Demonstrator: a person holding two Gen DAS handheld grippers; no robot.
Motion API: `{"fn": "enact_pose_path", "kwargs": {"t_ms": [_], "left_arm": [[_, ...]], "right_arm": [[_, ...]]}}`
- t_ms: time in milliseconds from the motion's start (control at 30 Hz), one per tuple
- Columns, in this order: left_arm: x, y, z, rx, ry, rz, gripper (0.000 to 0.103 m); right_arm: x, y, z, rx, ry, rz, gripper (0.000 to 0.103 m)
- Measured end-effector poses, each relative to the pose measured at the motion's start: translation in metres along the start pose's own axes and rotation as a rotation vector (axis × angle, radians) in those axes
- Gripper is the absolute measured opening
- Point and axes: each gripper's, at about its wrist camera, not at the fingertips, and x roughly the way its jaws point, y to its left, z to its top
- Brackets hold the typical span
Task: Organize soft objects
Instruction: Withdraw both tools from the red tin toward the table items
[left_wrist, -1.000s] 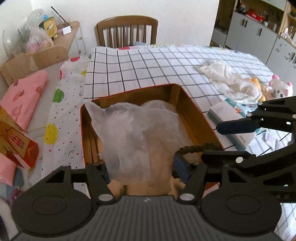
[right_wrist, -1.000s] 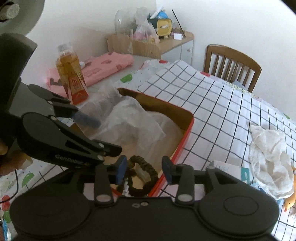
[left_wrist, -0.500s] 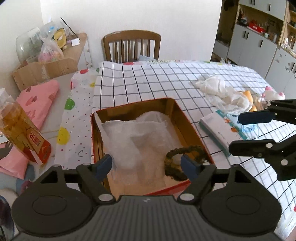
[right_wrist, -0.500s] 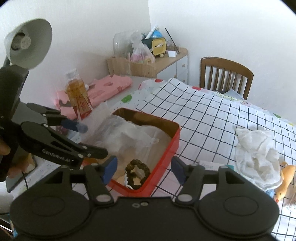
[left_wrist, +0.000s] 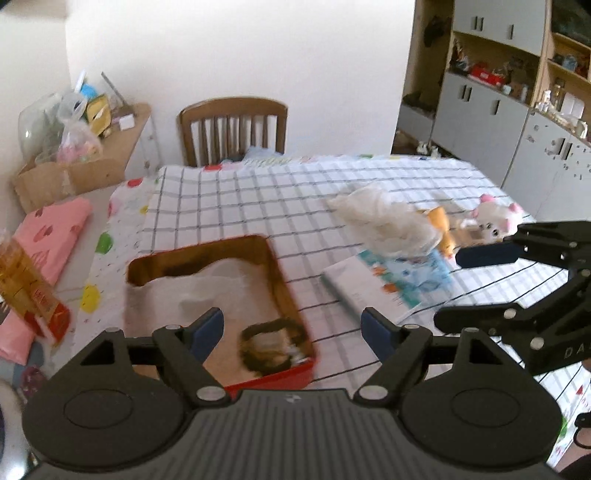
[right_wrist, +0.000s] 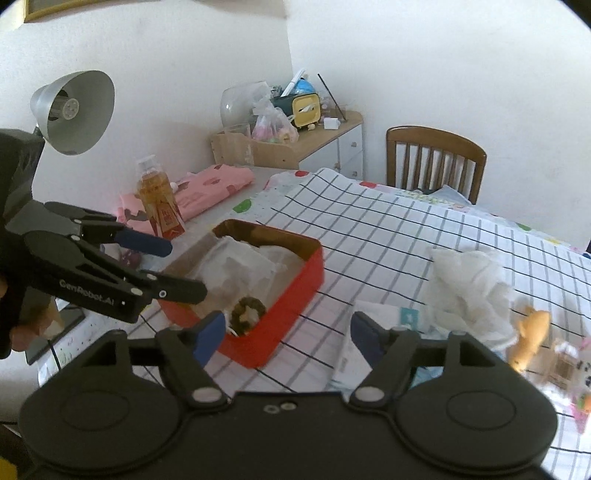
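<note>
Braided band (left_wrist: 272, 344): lying in the red tin (left_wrist: 269, 380), lower centre of frame, beside crumpled white plastic (left_wrist: 199, 291).
White cloth (right_wrist: 469, 284): right of frame, on the checked surface (right_wrist: 388, 236).
Left hand-held gripper (left_wrist: 292, 329): released, holding nothing.
Right hand-held gripper (right_wrist: 287, 333): spread wide, carrying nothing.

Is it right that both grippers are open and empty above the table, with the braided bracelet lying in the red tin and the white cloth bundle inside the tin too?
Not quite. The white cloth bundle lies on the checked tablecloth, outside the red tin, as the right wrist view shows. The rest holds: left gripper and right gripper are open and empty, and the braided bracelet lies in the tin.
</note>
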Motion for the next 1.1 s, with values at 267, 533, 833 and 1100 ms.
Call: {"fn": "enact_pose_path", "kwargs": {"t_ms": [267, 533, 833, 1100], "left_arm": [[0.01, -0.057, 0.011, -0.009, -0.035, -0.054, 0.082], [0.035, -0.11, 0.017, -0.015, -0.028, -0.106, 0.089], [0.072, -0.16, 0.011, 0.005, 0.012, -0.141, 0.097], [0.11, -0.197, -0.012, 0.08, 0.075, -0.186, 0.097]], "right_arm": [[-0.039, -0.039, -0.026, 0.029, -0.008, -0.029, 0.08], [-0.065, -0.08, -0.054, 0.049, 0.013, -0.065, 0.08], [-0.081, -0.138, -0.076, 0.114, 0.027, -0.13, 0.08], [-0.077, -0.18, -0.088, 0.158, 0.06, -0.187, 0.08]]}}
